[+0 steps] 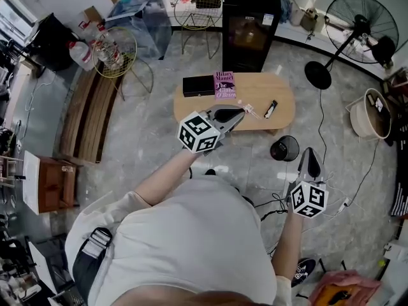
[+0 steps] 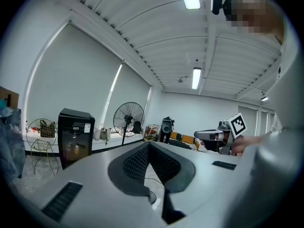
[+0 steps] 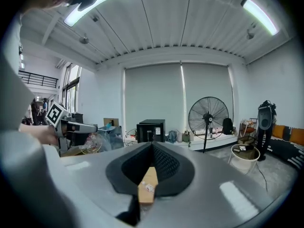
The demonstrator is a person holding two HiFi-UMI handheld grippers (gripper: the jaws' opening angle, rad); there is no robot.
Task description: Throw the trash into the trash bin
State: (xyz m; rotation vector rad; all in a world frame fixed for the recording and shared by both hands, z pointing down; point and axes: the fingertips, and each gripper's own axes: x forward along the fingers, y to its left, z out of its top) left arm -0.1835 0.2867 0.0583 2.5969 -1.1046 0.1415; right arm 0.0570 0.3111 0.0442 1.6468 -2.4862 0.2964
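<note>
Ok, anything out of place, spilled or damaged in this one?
Nothing spilled or damaged. The only untidy bit is loose cables trailing over the floor near the trash bin.

An oval wooden desk point(image 1: 284, 94) is taken as the landmark. A pink book point(image 1: 224, 85) and a black box point(image 1: 198, 85) are laid side by side on its far edge. A black cabinet point(image 1: 250, 25) is stood just behind it. A standing fan point(image 1: 361, 27) is placed behind it to the right, a white tub point(image 1: 371, 113) well to its right, and a wooden bench point(image 1: 89, 116) to its left.
</note>
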